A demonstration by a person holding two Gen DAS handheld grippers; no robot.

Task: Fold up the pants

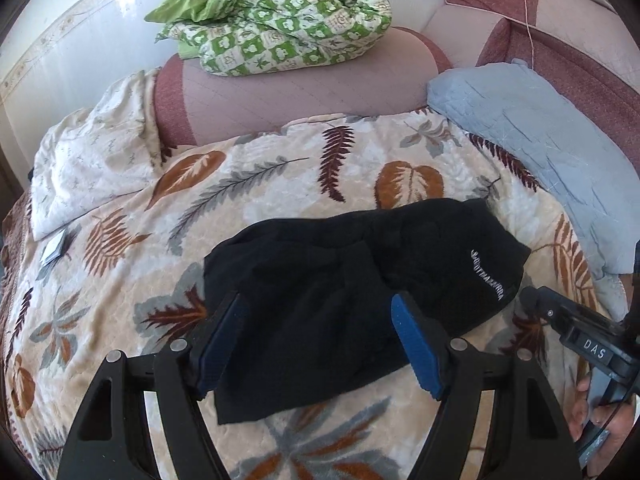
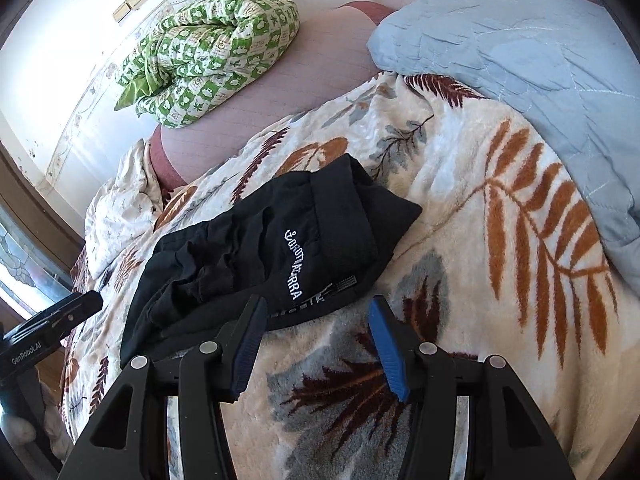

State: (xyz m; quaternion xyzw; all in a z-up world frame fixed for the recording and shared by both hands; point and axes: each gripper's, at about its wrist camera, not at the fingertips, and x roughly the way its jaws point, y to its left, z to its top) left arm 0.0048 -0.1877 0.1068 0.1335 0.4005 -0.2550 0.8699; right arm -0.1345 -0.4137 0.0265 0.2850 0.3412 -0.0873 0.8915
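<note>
The black pants [image 1: 340, 292] lie folded into a compact bundle on the leaf-patterned blanket [image 1: 248, 184], white lettering along one edge. My left gripper [image 1: 320, 312] is open, its blue-padded fingers [image 1: 416, 348] spread over the near part of the bundle, holding nothing. In the right wrist view the pants [image 2: 260, 252] lie ahead and to the left. My right gripper [image 2: 316, 320] is open and empty over the blanket [image 2: 460, 240], just beside the bundle's near edge. The right gripper also shows in the left wrist view [image 1: 576, 332], and the left gripper in the right wrist view [image 2: 52, 328].
A green checked quilt [image 1: 276, 16] lies on a pink bolster [image 1: 304, 92] at the back. A light blue quilt [image 1: 552, 152] lies to the right. A white floral pillow [image 1: 92, 160] sits at the left. A wall runs behind the bed.
</note>
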